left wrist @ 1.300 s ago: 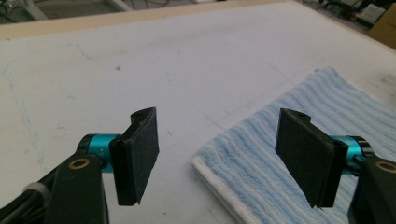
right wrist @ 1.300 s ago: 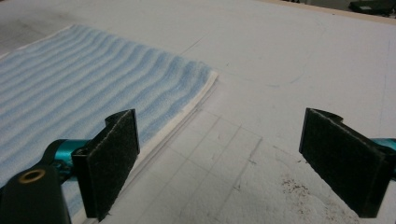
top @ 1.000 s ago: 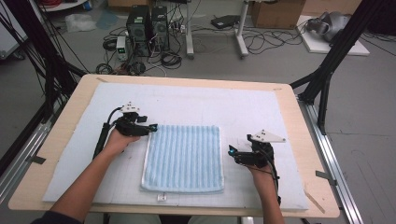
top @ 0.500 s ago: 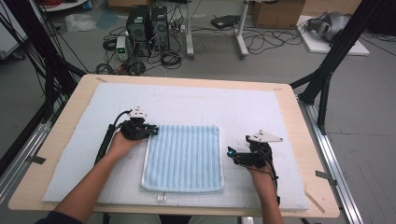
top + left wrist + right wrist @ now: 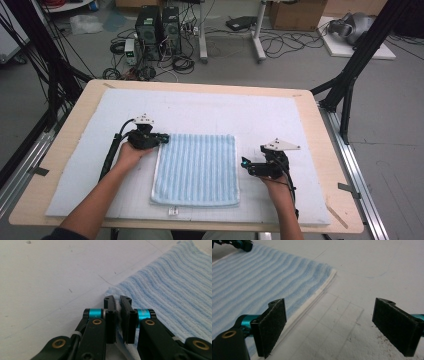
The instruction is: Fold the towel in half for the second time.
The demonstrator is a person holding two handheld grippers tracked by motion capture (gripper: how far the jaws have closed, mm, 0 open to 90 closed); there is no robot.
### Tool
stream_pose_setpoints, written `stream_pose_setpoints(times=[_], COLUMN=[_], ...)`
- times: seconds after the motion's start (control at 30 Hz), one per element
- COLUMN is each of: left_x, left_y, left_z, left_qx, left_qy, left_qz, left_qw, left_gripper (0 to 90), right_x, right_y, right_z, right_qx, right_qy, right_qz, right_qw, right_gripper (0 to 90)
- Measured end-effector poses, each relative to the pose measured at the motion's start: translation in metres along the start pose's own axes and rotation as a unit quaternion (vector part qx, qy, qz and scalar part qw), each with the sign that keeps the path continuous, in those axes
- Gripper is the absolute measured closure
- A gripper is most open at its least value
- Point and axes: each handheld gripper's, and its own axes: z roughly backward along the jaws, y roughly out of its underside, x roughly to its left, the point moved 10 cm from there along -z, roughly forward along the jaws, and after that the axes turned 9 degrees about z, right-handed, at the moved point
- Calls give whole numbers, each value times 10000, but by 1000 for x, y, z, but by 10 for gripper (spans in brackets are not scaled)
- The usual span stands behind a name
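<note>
Currently, left to right: left tool (image 5: 159, 138) sits at the far-left corner of the blue towel (image 5: 197, 167). In the left gripper view its jaws have just been closing and now pinch that corner; a thin fold of towel (image 5: 162, 297) cloth shows in the narrow gap between the pads (image 5: 110, 315). Rest of the towel runs off ahead and to the right of this tool, ribbed texture, lying flat.

Towel is folded into a rectangle, lying on the white foam mat (image 5: 200, 107) that covers the table (image 5: 320, 130). A white hem runs along its edges. Small white tag (image 5: 172, 212) lies on the mat just past the towel's near edge.

Right tool (image 5: 243, 165) is just off the towel's right edge, near the middle of that side, pointing toward it. Jaws stand wide apart, nothing between them. In the right gripper view the left pad (image 5: 273, 325) sits over the towel's (image 5: 262, 282) hem, the right pad (image 5: 395, 325) over bare mat (image 5: 372, 267); can't tell whether the pads touch the surface. The towel's corner lies ahead of this tool, between the two pads' lines. Left tool (image 5: 235, 243) is visible at the far end of the towel from here, top left.

No containers on the table. Beyond it on the floor: two computer towers (image 5: 160, 27), loose cables (image 5: 290, 42), cardboard box (image 5: 292, 12).
</note>
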Motion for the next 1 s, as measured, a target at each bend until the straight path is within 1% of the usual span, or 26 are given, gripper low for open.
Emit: stream_pose_setpoints(times=[0.1, 0.13, 0.23, 0.27, 0.3, 0.33, 0.37, 0.4, 0.43, 0.5, 0.53, 0.57, 0.6, 0.63, 0.67, 0.7, 0.77, 0.83, 0.87, 0.9, 0.93, 0.97, 1.0], left_x=[1, 1, 1, 1, 1, 1, 1, 1, 1, 1, 1, 1, 1, 1, 1, 1, 1, 1, 0, 0, 0, 1, 1], left_y=[-1, -1, 0, 0, 0, 0, -1, -1, -1, -1, -1, 0, 0, 0, 0, 0, 0, 0, 0, 0, 0, -1, -1], left_z=[1, 1, 1, 1, 1, 1, 1, 1, 1, 1, 1, 1, 1, 1, 1, 1, 1, 1, 1, 1, 1, 1, 1], left_qx=[-53, -79, -50, -47, -44, -50, -64, -62, -67, -61, -58, -53, -49, -47, -51, -47, -46, -35, -37, -36, -36, -42, -56], left_qy=[47, 57, 30, 29, 36, 53, 57, 78, 84, 65, 56, 57, 57, 62, 63, 60, 55, 55, 66, 68, 72, 72, 87], left_qz=[75, 103, 57, 59, 82, 95, 115, 135, 147, 122, 111, 101, 98, 102, 103, 105, 101, 98, 108, 102, 106, 112, 172], left_qw=[9999, 9999, 10000, 10000, 9999, 9999, 9999, 9999, 9998, 9999, 9999, 9999, 9999, 9999, 9999, 9999, 9999, 9999, 9999, 9999, 9999, 9999, 9998], left_gripper=[836, 837, 839, 839, 839, 839, 839, 838, 839, 838, 839, 838, 838, 838, 838, 838, 838, 838, 839, 839, 840, 840, 841], right_x=[0, 0, 1, 0, 1, -1, -1, -1, -1, -4, -5, -5, -6, -8, -8, -9, -11, -12, -12, -11, -10, -7, -4], right_y=[-8, -11, -16, -18, -20, -22, -24, -26, -28, -29, -29, -30, -31, -34, -35, -35, -32, -33, -33, -32, -33, -33, -33], right_z=[-5, -9, -22, -30, -34, -40, -46, -51, -56, -67, -71, -75, -78, -82, -84, -88, -95, -96, -96, -95, -95, -94, -93], right_qx=[-24, -1, 175, 277, 318, 377, 452, 516, 586, 761, 836, 857, 857, 819, 816, 824, 993, 967, 954, 993, 993, 1014, 1024], right_qy=[-25, -42, -157, -214, -273, -265, -280, -348, -365, -376, -387, -434, -428, -387, -420, -399, -392, -401, -449, -446, -501, -617, -677], right_qz=[-51, 16, 73, 66, 68, 101, 148, 193, 247, 308, 312, 312, 335, 363, 340, 333, 268, 194, 222, 237, 261, 280, 334], right_qw=[10000, 10000, 9997, 9994, 9991, 9989, 9985, 9979, 9973, 9959, 9953, 9949, 9948, 9952, 9952, 9952, 9939, 9943, 9942, 9938, 9934, 9925, 9919], right_gripper=[114, 114, 114, 115, 116, 128, 170, 200, 225, 267, 308, 344, 364, 407, 417, 432, 457, 527, 553, 600, 679, 727, 784])
